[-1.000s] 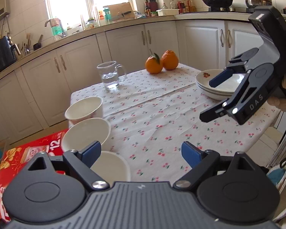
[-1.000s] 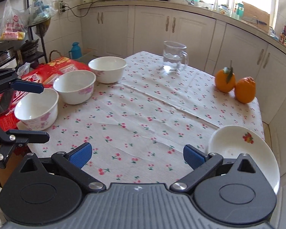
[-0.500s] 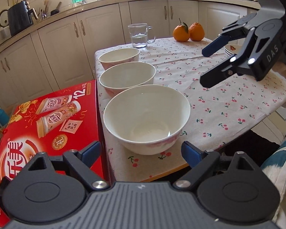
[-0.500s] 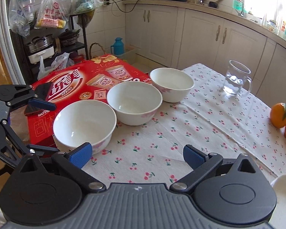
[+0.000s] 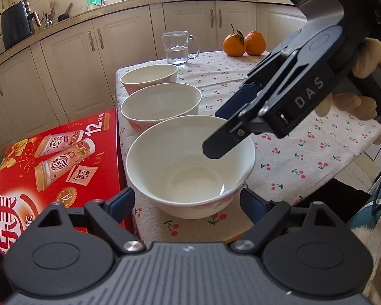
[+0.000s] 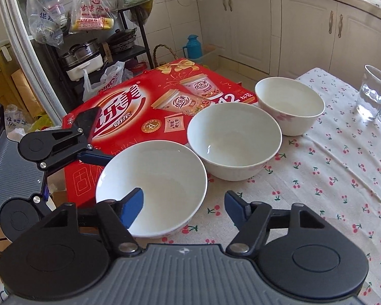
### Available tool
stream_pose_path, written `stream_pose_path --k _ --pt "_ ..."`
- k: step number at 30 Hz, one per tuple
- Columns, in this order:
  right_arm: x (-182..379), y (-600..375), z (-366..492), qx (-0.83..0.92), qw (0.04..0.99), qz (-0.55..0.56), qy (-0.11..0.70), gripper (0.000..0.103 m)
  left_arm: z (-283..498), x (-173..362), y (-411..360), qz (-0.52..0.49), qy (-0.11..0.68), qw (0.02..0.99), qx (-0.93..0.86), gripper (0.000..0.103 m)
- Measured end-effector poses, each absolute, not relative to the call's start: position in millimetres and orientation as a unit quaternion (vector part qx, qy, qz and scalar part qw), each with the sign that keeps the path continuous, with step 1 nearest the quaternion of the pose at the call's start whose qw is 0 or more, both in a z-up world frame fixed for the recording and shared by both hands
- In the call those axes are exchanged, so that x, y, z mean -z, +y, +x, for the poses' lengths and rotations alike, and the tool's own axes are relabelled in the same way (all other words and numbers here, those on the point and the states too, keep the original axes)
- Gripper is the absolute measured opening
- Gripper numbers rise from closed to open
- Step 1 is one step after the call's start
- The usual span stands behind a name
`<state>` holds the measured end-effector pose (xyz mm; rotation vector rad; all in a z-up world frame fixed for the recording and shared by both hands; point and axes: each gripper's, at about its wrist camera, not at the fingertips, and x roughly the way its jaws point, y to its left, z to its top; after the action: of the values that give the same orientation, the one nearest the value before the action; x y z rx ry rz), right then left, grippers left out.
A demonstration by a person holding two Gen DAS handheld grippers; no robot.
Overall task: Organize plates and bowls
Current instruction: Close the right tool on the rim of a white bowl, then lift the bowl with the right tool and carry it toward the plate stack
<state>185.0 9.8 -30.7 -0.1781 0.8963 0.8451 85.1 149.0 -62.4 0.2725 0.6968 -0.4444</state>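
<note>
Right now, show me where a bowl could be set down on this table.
Bare cloth lies between the row of three bowls and the glass mug, running toward the near edge of the table. It is crowded along the edge by the red box, where both hand-held grippers flank the nearest bowl.

Three bowls are sitting in a row along the desk edge, a box lying just beside them. A mug and two oranges are standing behind.
</note>
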Motion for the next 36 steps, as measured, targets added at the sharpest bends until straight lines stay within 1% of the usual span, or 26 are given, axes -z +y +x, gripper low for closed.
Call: stream_pose_path --k 5,6,9,24,36 --pt "35.9 11.4 189.8 -0.404 0.805 -0.071 0.428 0.062 86.4 62.3 150.3 0.131 0.336 0.907 0.219 0.088" --pt "36.6 11.4 190.3 -0.407 0.803 -0.068 0.429 0.06 86.6 62.4 150.2 0.132 0.336 0.906 0.22 0.088" --pt "38.1 11.8 190.8 -0.412 0.8 -0.064 0.432 0.056 86.4 61.7 149.1 0.134 0.335 0.905 0.225 0.086" --pt "34.3 1.4 182.3 -0.411 0.803 -0.061 0.427 0.056 85.7 54.3 137.9 0.145 0.337 0.9 0.235 0.085" --pt "20.7 -48.3 166.0 -0.374 0.83 -0.051 0.411 0.056 93.6 44.7 95.3 0.156 0.319 0.891 0.282 0.085"
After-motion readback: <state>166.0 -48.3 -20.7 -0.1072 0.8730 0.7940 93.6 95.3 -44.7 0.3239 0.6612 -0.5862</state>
